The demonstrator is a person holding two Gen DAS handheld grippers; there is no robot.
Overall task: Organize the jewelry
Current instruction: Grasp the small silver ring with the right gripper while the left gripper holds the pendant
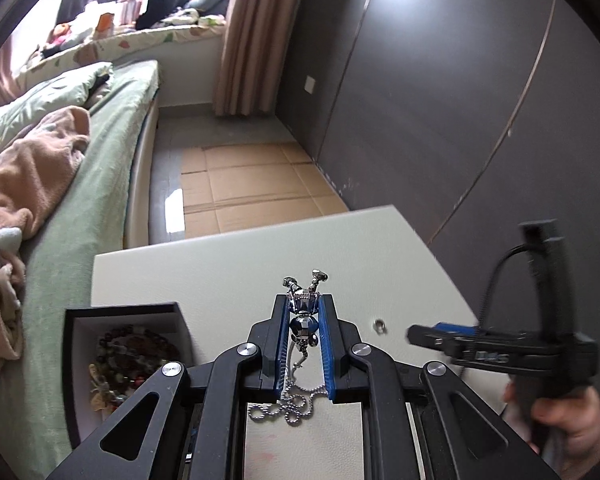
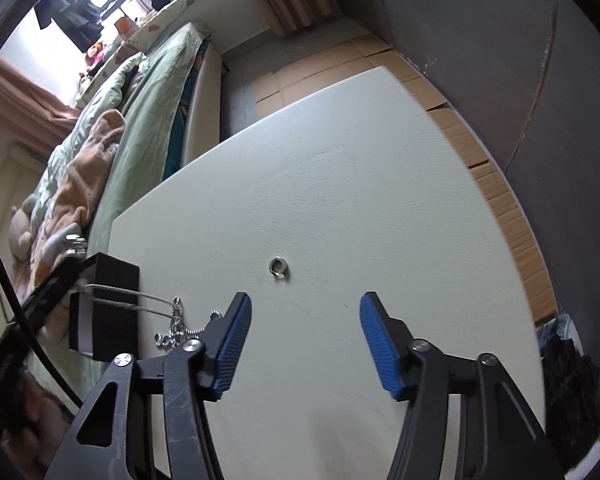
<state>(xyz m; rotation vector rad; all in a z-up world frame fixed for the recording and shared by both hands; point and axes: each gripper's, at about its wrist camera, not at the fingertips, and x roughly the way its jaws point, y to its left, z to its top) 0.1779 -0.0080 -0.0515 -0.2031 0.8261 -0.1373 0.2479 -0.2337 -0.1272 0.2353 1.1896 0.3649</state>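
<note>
The pendant point(image 1: 305, 320), a faceted blue and silver figure, sits clamped between the blue pads point(image 1: 327, 350) of the left gripper point(image 1: 305, 334), lifted above the table point(image 1: 228, 276). Its chain point(image 1: 290, 404) hangs down from it and gathers in loose loops on the table directly beneath the pendant. In the right wrist view the chain point(image 2: 172, 322) runs taut from the left gripper at the picture's edge down to that small heap of beads.

Left of the pendant stands a black box point(image 1: 124, 310), open at the top with a pale lining; a bead bracelet point(image 1: 136, 360) in dark brown and reddish tones lies coiled inside it. Right of the pendant, apart from it on the bare table, lies a small silver ring point(image 1: 379, 325).

Further right of the pendant, the right gripper point(image 1: 428, 334) is blurred, with a hand point(image 1: 568, 420) around its grip. From its own camera the right gripper point(image 2: 305, 344) has its jaws parted with nothing between them; they hang above the table, and the ring point(image 2: 278, 267) lies just beyond the gap, untouched.

Beyond the table, past the pendant, flattened cardboard point(image 1: 252, 184) covers the floor against a dark wall point(image 1: 420, 100). Far left of the pendant is a bed point(image 1: 100, 160) with green sheets and a peach blanket point(image 1: 32, 168).
</note>
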